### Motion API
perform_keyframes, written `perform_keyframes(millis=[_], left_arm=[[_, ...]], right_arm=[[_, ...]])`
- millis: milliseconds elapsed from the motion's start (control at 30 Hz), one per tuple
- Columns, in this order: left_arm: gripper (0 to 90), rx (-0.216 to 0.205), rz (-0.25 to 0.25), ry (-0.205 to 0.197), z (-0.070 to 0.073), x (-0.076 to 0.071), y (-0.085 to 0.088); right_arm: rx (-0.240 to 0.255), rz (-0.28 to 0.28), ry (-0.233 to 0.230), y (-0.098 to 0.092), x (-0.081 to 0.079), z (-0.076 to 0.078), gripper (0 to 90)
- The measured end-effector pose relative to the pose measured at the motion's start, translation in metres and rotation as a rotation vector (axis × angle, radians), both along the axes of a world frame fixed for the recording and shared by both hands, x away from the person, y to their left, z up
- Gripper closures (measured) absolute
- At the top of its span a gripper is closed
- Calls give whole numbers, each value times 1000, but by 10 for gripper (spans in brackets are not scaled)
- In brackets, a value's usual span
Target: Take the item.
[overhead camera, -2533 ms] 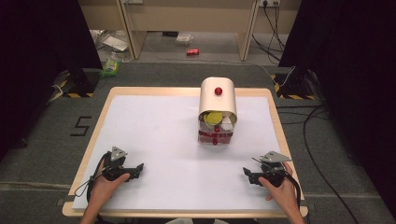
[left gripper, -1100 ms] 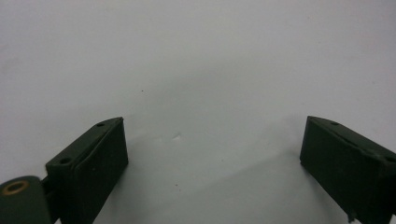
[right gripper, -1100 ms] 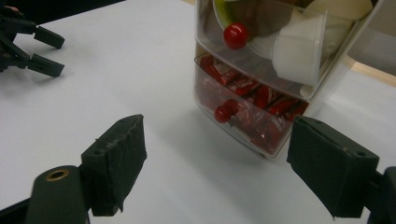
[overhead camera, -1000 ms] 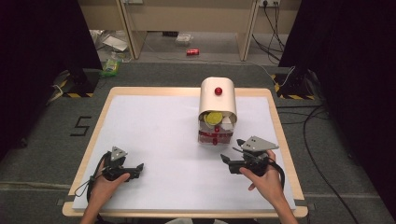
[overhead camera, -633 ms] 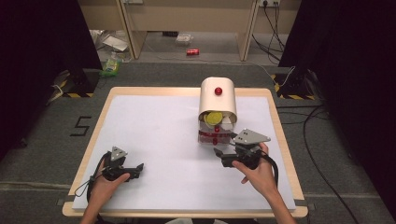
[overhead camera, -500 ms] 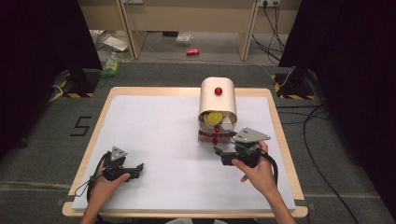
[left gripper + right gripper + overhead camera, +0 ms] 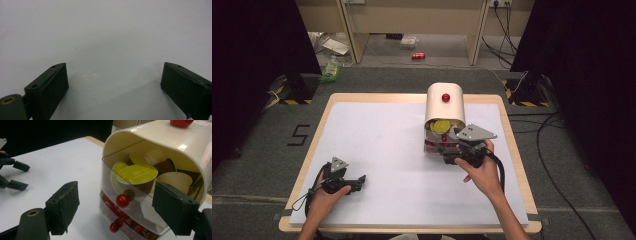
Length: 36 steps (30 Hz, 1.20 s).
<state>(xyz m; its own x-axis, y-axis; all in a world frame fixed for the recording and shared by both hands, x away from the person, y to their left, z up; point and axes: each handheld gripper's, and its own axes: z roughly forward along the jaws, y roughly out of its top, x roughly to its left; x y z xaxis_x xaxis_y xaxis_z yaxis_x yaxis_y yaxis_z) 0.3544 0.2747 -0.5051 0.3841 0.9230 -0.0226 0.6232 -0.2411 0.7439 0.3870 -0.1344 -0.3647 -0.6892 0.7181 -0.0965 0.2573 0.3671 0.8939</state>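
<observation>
right hand-held gripper: jaws apart, just been closing, empty, facing capsule dispenser | left hand-held gripper: wide open, empty, over bench

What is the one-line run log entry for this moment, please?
right tongs: open, closing, nothing between, facing capsule dispenser drawers | left tongs: open over table

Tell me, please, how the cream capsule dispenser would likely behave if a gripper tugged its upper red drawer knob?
The dispenser looks like light plastic, so it may slide. The red knob is small, round and glossy, probably slippery. Loose capsules would likely shift.
</observation>
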Motion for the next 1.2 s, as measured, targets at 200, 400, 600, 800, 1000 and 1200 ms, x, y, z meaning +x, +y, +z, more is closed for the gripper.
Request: perform_keyframes(millis=[200, 400, 600, 800, 1000, 1200], left_arm=[[70, 0, 0, 0, 0, 0, 0], [71, 1, -1, 0, 0, 0, 0], [70, 1, -1, 0, 0, 0, 0], [71, 1, 0, 0, 0, 0, 0], [72, 0, 0, -2, 0, 0, 0], [72, 0, 0, -2, 0, 0, 0]], right_arm=[[-14, -15, -19, 5, 9, 0, 220], [-31, -27, -11, 4, 18, -8, 217], [-20, -35, -1, 1, 21, -12, 215], [-20, -26, 10, 0, 20, -11, 198], [-35, -23, 25, 0, 16, -10, 198], [-50, -5, 26, 0, 9, -10, 194]])
